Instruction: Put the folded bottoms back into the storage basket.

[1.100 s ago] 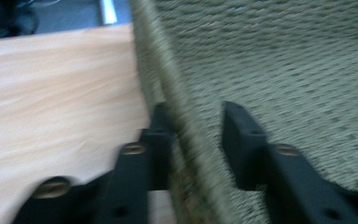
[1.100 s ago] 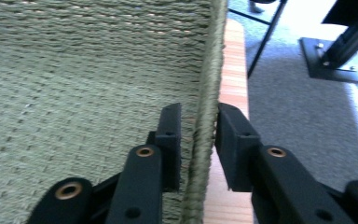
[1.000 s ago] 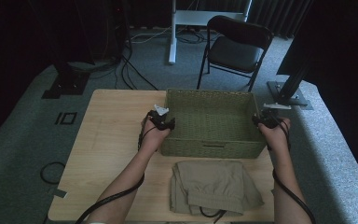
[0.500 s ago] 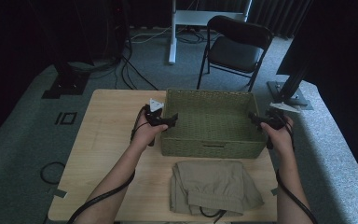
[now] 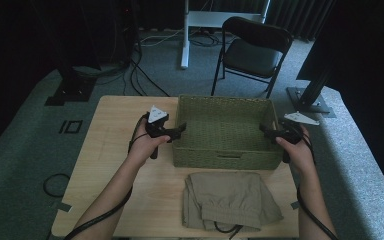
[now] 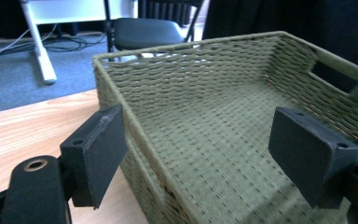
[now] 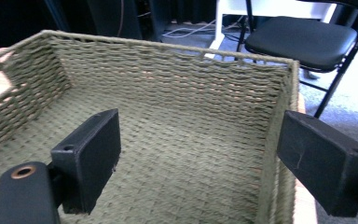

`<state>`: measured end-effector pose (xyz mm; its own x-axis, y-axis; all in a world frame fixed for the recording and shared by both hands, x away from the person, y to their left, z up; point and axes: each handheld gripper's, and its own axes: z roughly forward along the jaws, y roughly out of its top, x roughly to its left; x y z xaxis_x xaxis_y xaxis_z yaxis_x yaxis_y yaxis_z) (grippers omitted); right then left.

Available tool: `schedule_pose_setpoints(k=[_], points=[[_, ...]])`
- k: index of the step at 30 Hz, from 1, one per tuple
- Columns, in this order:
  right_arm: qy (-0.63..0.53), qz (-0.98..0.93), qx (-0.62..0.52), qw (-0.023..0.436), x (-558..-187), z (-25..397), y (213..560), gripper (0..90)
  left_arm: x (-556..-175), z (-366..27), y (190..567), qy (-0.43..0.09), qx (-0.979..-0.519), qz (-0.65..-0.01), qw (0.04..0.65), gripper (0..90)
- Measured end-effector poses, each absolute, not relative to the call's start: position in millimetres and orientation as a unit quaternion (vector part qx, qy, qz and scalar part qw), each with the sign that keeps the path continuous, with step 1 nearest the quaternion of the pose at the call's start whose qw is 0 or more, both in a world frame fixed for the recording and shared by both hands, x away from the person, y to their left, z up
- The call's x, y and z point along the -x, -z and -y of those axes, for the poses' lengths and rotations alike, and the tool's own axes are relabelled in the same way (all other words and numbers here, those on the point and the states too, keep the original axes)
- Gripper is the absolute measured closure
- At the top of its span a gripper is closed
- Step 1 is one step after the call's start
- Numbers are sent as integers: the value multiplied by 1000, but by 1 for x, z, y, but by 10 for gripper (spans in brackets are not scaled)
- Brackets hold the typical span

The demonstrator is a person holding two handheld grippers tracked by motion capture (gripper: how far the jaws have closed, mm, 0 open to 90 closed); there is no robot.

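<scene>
L gripper (image 5: 177, 131) & R gripper (image 5: 265, 130), jaws wide open w/ basket (image 5: 223, 131) walls between them, have let go since a sec ago, so basket's prob placed on table (image 5: 110, 150), trousers (image 5: 230, 199) nearer the person.

Basket (image 5: 220, 155) interior free; side walls sit between spread jaws of each tool.

- My forearms (image 5: 111, 195) run off the bottom edge of the high view, and so do the cables trailing from them.
- The folded trousers (image 5: 228, 199) are cut off at that same edge.
- In my left gripper view, the basket (image 6: 223, 140) runs past the right edge and the bottom.
- Part of the basket's right wall is hidden behind my right gripper (image 5: 272, 131).
</scene>
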<state>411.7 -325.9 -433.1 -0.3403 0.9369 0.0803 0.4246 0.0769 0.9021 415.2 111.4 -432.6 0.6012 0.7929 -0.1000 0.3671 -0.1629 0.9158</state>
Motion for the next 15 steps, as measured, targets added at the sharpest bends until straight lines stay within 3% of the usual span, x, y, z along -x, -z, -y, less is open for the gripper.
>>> schedule_pose_setpoints(k=[15], points=[[-473, -709, -451, 266, -364, 309, 425, 134, -370, -107, 436, -191, -757, -341, 523, 201]])
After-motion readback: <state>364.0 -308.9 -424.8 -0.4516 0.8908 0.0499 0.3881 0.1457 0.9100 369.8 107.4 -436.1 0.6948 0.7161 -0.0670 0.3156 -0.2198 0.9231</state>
